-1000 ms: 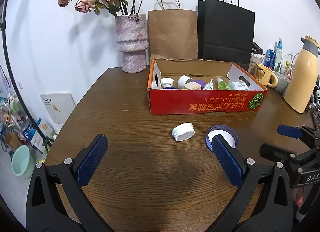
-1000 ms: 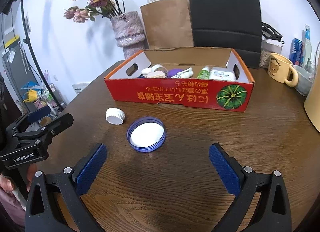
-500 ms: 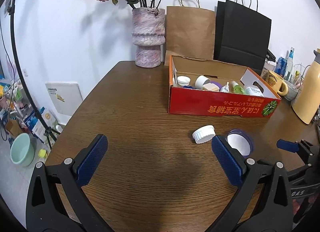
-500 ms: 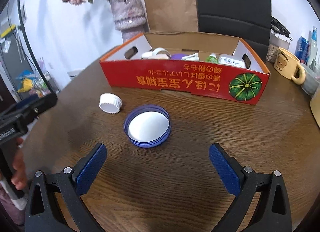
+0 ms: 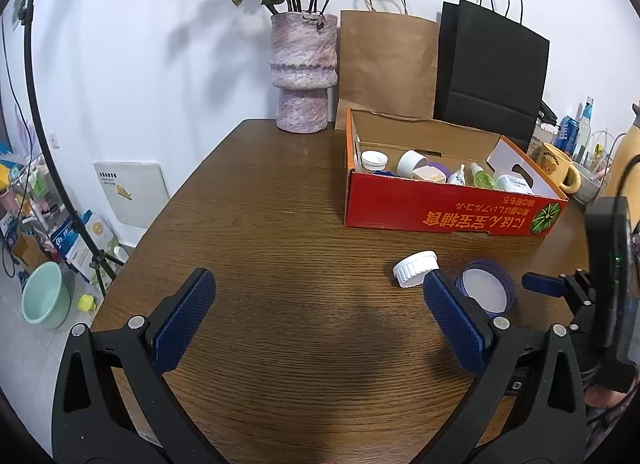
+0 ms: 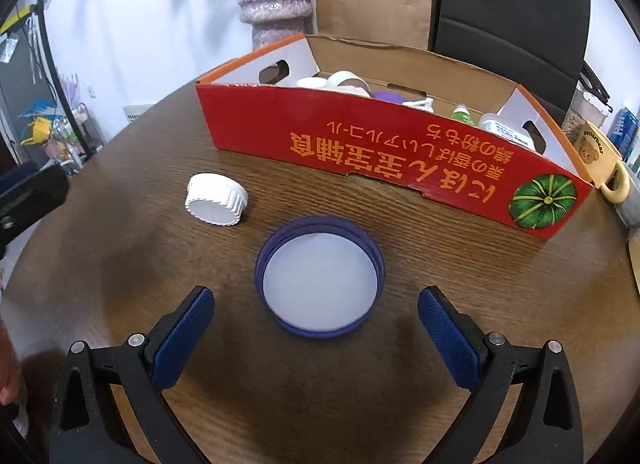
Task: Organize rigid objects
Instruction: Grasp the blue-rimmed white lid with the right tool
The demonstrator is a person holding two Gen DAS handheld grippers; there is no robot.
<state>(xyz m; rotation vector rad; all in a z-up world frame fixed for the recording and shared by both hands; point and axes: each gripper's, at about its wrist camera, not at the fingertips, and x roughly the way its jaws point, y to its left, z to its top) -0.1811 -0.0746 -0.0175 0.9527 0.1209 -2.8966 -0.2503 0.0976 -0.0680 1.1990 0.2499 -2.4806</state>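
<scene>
Wooden table, left to right: left gripper spread, empty; white cap near red box; purple lid open side up, just ahead of right gripper, spread wide. Best lowered squarely, gripped by the rim.

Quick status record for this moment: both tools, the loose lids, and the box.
left tool: open, empty, over bare table
right tool: open, empty, lined up on purple lid
purple lid: open side up on table, white inside
white cap: on table, left of purple lid, apart
red box: behind both lids, holds small bottles and jars
</scene>
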